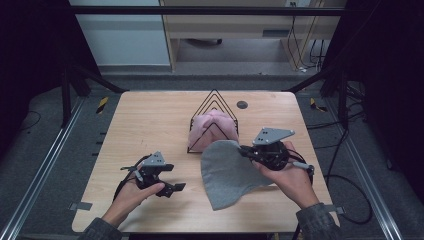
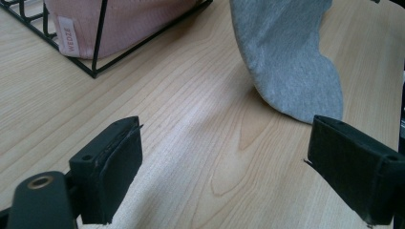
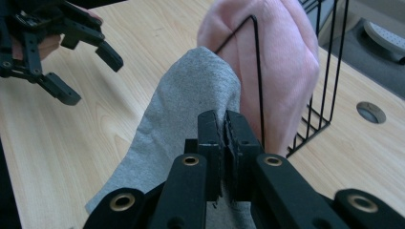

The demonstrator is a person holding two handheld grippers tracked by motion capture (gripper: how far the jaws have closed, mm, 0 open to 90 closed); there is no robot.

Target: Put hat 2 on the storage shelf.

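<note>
A grey knit cap [image 1: 226,174] hangs lifted at one edge while its lower part rests on the wooden table [image 1: 150,125]. My right gripper [image 1: 243,149] is shut on that upper edge; in the right gripper view the jaws [image 3: 224,121] pinch the grey cloth [image 3: 191,105]. Just behind it a pink cap [image 1: 214,126] sits inside a black triangular wire rack [image 1: 215,95]. My left gripper [image 1: 172,189] hovers low over the table to the left of the grey cap, open and holding nothing [image 2: 227,131]. The grey cap [image 2: 291,57] and the pink cap [image 2: 129,24] lie ahead of it.
A dark round hole [image 1: 242,104] sits in the tabletop behind the rack. A black frame surrounds the table, and cables [image 1: 345,190] lie on the floor at the right. Bare wood stretches across the left half of the table.
</note>
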